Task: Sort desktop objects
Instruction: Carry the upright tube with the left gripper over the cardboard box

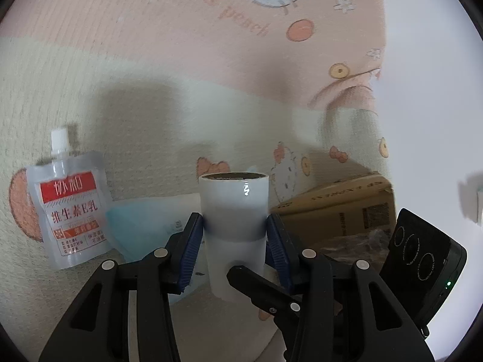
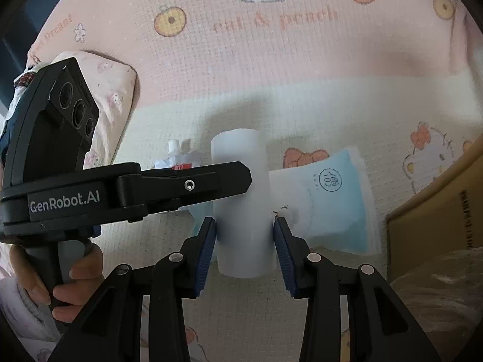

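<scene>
Between both pairs of blue pads stands the upright white plastic-film roll on a cardboard core (image 1: pixel 234 211) — left gripper (image 1: pixel 235 226) pinching its middle, right gripper (image 2: pixel 245 232) bracketing it lower, contact unclear. Likely light, stiff, slick — hold mid-barrel.

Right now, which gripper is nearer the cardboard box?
Right. The right gripper straddles the white roll with the cardboard box just beside it; the left gripper reaches in from the roll's far side.
</scene>
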Available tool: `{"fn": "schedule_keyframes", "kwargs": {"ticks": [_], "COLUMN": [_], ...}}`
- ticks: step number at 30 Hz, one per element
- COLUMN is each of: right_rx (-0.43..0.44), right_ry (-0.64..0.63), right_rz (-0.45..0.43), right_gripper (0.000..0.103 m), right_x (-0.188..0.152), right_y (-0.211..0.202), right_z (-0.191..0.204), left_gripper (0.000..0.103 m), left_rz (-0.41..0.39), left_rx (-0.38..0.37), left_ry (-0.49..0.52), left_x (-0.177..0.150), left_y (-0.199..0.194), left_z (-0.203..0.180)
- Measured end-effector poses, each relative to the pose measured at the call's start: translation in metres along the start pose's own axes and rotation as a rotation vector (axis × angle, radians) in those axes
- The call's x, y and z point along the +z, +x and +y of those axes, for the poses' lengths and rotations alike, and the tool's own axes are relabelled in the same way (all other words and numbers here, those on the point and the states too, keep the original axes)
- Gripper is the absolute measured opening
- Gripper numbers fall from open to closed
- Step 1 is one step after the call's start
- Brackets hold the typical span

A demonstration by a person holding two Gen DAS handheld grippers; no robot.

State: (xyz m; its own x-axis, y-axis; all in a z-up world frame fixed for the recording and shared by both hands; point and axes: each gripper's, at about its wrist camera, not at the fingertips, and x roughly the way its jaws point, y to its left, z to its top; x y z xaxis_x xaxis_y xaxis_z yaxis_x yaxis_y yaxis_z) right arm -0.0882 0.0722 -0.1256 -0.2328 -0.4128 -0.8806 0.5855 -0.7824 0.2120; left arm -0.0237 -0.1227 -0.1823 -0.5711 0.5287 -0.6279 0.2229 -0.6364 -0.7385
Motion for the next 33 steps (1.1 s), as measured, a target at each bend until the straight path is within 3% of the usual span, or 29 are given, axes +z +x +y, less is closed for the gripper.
{"fn": "schedule_keyframes", "kwargs": {"ticks": [7, 18, 27, 33], "right_rx": [0.011, 0.008, -0.057, -0.094], "right_ry": [-0.010, -0.002, -0.021, 0.018], "right_rz": [-0.077, -0.204, -0.314, -0.361], "right_gripper": [0.037, 0.037, 0.037, 0.037], "right_x": [0.009, 0.021, 0.027, 0.022], "right_y": [-0.023, -0.082, -0.140, -0.173], "right_z": [0.008, 0.006, 0.003, -0.016], "left_gripper": [0.048, 0.048, 0.048, 0.048], "left_rz": [-0.069, -0.145, -0.183, -0.181], "left_rx": [0.020, -0.032, -0.077, -0.106], "left_ry": [0.091, 0.208, 0.334, 0.384], "left_x": [0.006, 0.019, 0.024, 0.021], "left_y": [-0.024, -0.052, -0.067, -0.056], "left_z": [-0.032, -0.094, -0.157, -0.196]}}
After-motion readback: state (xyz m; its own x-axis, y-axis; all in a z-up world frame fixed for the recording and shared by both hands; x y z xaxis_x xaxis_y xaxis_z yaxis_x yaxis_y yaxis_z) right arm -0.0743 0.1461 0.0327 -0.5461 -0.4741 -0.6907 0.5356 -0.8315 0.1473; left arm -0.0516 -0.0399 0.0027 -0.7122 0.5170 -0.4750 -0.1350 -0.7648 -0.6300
